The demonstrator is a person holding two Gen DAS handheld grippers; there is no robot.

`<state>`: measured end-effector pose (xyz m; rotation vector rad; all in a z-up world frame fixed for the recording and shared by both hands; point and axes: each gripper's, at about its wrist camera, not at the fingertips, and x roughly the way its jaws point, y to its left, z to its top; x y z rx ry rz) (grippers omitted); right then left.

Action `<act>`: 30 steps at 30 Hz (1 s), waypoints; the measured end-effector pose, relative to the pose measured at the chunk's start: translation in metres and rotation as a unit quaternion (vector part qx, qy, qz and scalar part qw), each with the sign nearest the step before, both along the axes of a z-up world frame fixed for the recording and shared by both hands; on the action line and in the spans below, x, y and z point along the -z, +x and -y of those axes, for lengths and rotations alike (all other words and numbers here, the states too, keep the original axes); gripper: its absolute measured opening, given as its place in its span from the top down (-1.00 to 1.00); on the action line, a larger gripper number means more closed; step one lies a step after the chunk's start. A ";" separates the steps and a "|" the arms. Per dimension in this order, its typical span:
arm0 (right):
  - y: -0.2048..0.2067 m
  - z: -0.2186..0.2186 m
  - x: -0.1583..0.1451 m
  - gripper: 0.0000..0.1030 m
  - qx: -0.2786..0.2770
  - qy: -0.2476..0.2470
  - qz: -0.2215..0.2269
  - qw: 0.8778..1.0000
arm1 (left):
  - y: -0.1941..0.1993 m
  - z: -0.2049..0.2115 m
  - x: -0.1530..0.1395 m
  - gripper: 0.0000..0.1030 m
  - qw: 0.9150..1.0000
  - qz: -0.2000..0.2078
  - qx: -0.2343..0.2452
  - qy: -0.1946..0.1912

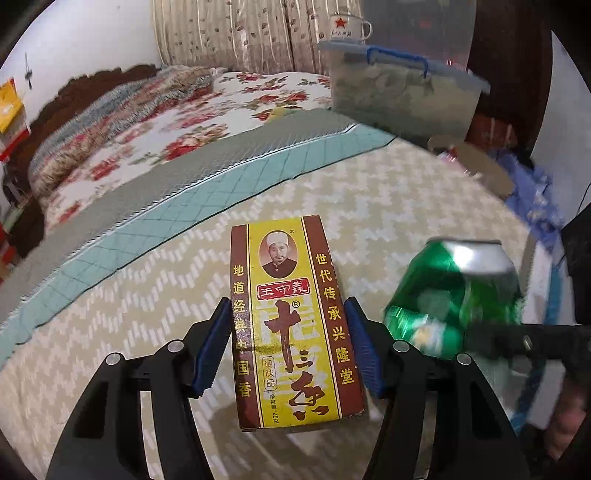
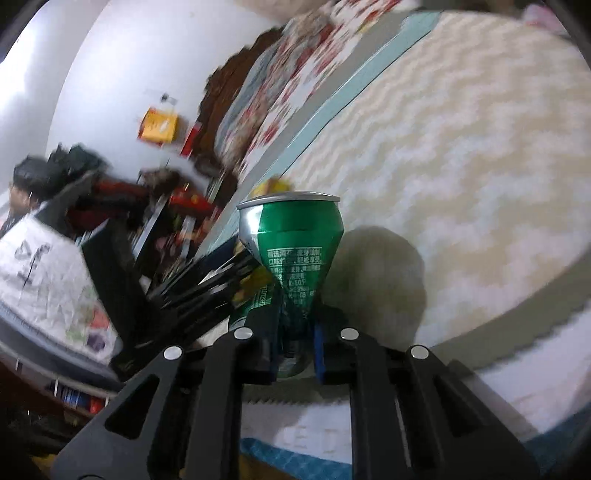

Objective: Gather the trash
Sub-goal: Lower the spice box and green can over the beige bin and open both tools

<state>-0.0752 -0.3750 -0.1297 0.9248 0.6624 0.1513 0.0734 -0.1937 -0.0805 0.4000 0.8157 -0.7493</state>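
My left gripper is shut on a yellow and brown seasoning box, its blue pads against the box's two long sides, above a cream patterned bedcover. My right gripper is shut on a crushed green drink can, pinched at its narrow middle, rim end pointing away. The same can shows blurred at the right of the left wrist view, beside the box, held by the black right gripper.
A teal quilted strip and a floral bedspread lie beyond the cream cover. A clear plastic tub with a blue handle stands at the back right, a white enamel mug behind it. Cluttered furniture fills the right wrist view's left side.
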 end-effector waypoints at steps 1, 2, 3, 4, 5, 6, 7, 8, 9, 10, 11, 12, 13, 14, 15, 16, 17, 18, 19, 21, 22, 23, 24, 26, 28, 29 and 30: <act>-0.004 0.005 0.000 0.69 0.009 0.005 0.001 1.000 | 0.003 0.000 -0.002 -0.12 1.000 -0.011 0.003 -0.008; -0.009 0.013 0.001 0.69 0.021 0.010 0.002 1.000 | 0.005 0.001 -0.004 -0.12 1.000 -0.022 0.004 -0.015; -0.013 0.018 0.000 0.70 0.028 0.012 0.003 1.000 | 0.009 0.002 -0.007 -0.12 0.999 -0.037 0.007 -0.025; -0.018 0.026 0.000 0.70 0.039 0.014 0.006 0.999 | 0.008 0.003 -0.008 -0.12 0.999 -0.042 0.008 -0.030; -0.022 0.030 0.000 0.70 0.047 0.015 0.008 0.999 | 0.010 0.006 -0.011 -0.12 0.998 -0.048 0.011 -0.035; -0.025 0.036 -0.001 0.70 0.054 0.016 0.011 0.998 | 0.009 0.010 -0.012 -0.12 0.998 -0.049 0.013 -0.037; -0.029 0.042 -0.002 0.70 0.062 0.017 0.014 0.998 | 0.008 0.015 -0.014 -0.12 0.998 -0.051 0.019 -0.039; -0.029 0.046 -0.003 0.70 0.067 0.017 0.015 0.997 | 0.006 0.020 -0.015 -0.12 0.998 -0.051 0.023 -0.039; -0.033 0.052 -0.003 0.70 0.074 0.018 0.017 0.997 | 0.004 0.026 -0.017 -0.12 0.998 -0.049 0.030 -0.038; -0.032 0.057 -0.004 0.70 0.079 0.018 0.018 0.997 | 0.001 0.034 -0.018 -0.12 0.997 -0.047 0.039 -0.036; -0.035 0.062 -0.003 0.70 0.084 0.020 0.019 0.996 | -0.001 0.041 -0.018 -0.12 0.997 -0.046 0.045 -0.034; -0.038 0.066 -0.001 0.70 0.088 0.022 0.020 0.996 | -0.005 0.052 -0.020 -0.12 0.997 -0.042 0.057 -0.031; -0.042 0.072 0.000 0.70 0.094 0.025 0.020 0.995 | -0.007 0.060 -0.020 -0.12 0.997 -0.041 0.065 -0.030; -0.045 0.077 0.000 0.70 0.099 0.026 0.021 0.994 | -0.010 0.070 -0.021 -0.12 0.996 -0.038 0.075 -0.028; -0.049 0.085 0.002 0.70 0.105 0.027 0.022 0.994 | -0.013 0.077 -0.022 -0.12 0.996 -0.036 0.083 -0.026; -0.051 0.089 0.001 0.70 0.110 0.028 0.023 0.993 | -0.016 0.087 -0.022 -0.12 0.995 -0.034 0.094 -0.025; -0.053 0.095 0.000 0.70 0.116 0.028 0.024 0.993 | -0.018 0.095 -0.023 -0.12 0.994 -0.033 0.102 -0.023; -0.055 0.099 -0.002 0.70 0.123 0.028 0.026 0.992 | -0.020 0.105 -0.024 -0.12 0.993 -0.033 0.112 -0.022; -0.059 0.107 -0.003 0.70 0.134 0.028 0.030 0.990 | -0.021 0.117 -0.024 -0.12 0.992 -0.034 0.122 -0.021; -0.065 0.122 -0.006 0.70 0.153 0.027 0.035 0.987 | -0.023 0.141 -0.026 -0.12 0.989 -0.040 0.143 -0.022; -0.069 0.134 -0.009 0.70 0.168 0.025 0.038 0.985 | -0.023 0.151 -0.027 -0.12 0.987 -0.044 0.152 -0.025; -0.071 0.145 -0.011 0.70 0.181 0.022 0.040 0.982 | -0.023 0.162 -0.029 -0.12 0.985 -0.050 0.164 -0.031; -0.072 0.152 -0.013 0.70 0.190 0.020 0.042 0.981 | -0.023 0.176 -0.032 -0.12 0.981 -0.059 0.179 -0.040; -0.076 0.178 -0.018 0.70 0.222 0.016 0.045 0.974 | -0.023 0.206 -0.036 -0.13 0.976 -0.067 0.201 -0.050; -0.077 0.208 -0.022 0.70 0.258 0.010 0.046 0.965 | -0.023 0.242 -0.038 -0.13 0.972 -0.065 0.218 -0.054; -0.076 0.224 -0.023 0.70 0.275 0.006 0.044 0.960 | -0.023 0.262 -0.038 -0.13 0.971 -0.064 0.225 -0.056; -0.074 0.241 -0.023 0.70 0.294 0.003 0.040 0.955 | -0.023 0.274 -0.037 -0.13 0.969 -0.066 0.229 -0.056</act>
